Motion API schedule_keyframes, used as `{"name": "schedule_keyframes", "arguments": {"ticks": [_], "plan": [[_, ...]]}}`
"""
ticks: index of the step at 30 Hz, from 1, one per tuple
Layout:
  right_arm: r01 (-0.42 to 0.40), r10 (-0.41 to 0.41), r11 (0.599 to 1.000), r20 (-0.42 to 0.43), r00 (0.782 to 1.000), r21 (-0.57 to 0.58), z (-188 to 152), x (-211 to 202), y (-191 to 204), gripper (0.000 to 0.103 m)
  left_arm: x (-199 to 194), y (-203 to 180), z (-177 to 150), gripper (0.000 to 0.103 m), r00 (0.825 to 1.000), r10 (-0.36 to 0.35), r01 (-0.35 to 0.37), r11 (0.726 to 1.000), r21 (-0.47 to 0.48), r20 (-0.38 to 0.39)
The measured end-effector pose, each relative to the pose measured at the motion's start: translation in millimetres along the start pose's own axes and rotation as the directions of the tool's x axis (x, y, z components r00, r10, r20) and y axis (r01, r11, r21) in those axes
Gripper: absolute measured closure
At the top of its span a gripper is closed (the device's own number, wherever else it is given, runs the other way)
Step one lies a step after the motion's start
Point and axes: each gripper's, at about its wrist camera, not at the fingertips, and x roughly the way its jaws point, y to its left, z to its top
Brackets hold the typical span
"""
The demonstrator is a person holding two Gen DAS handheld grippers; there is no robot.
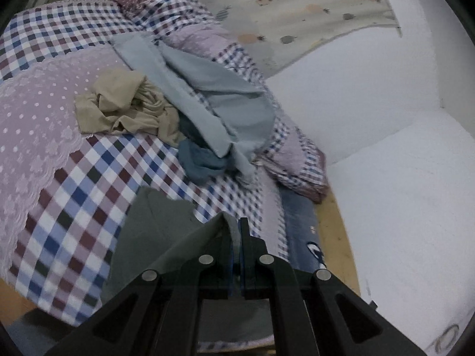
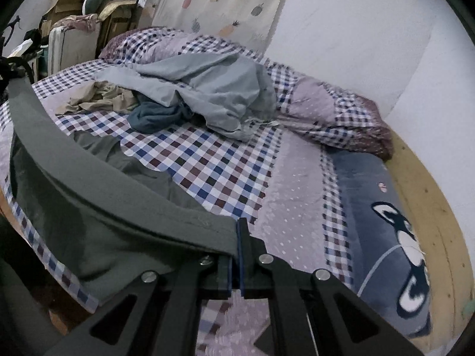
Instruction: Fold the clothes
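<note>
Both claws were clamped on the same dark grey garment [image 2: 98, 207]: the left gripper [image 1: 234, 228] had its jaws pressed together on a corner of the cloth, and the right gripper [image 2: 236, 237] was closed just as tightly on a thick hemmed edge at its fingertips. That edge ran as a taut band from the right claw up and away to the left of the right wrist view, so the garment's long axis seemed to lie across the front of the bed [image 2: 225, 172], stretched between the two claws, with the rest of the cloth sagging down onto the checked bedspread near its front edge. What kind of garment it was could not be told. The folding looked barely begun; the grey piece was held spread out, with no fold in it that the pictures showed, and no folded stack was in sight. Further back on the bed lay an untouched heap: a crumpled beige garment [image 1: 124, 103], a large pale blue-grey one [image 1: 216, 95] draped over a rolled quilt [image 2: 332, 109], and a bunched teal piece [image 1: 202, 160] tucked beneath the pale one. All three appeared still to need folding, so most of the work seemed to lie ahead. A white wall [image 1: 371, 89] and a printed curtain [image 1: 297, 9] stood behind the bed.
</note>
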Motion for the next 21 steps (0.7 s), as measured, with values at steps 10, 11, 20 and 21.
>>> {"name": "schedule_keyframes", "arguments": {"ticks": [10,11,20,21], "plan": [[-0.116,0.121,0.992,-0.173,0.977,0.042,22,160,-20,0.102,138,51,53,0.102,0.966,0.227,-0.230,0.973,-0.010,-0.123],[-0.116,0.124,0.992,-0.175,0.977,0.051,23,167,-21,0.102,143,55,53,0.102,0.965,0.229,-0.233,0.972,-0.020,-0.128],[-0.102,0.105,0.994,-0.103,0.989,0.035,-11,108,-14,0.102,75,41,22,0.102,0.989,0.058,-0.061,0.998,-0.015,-0.135],[-0.109,0.112,0.993,-0.095,0.989,0.041,-20,88,-14,0.102,59,37,14,0.102,0.990,0.033,-0.033,0.999,-0.002,-0.136]]}}
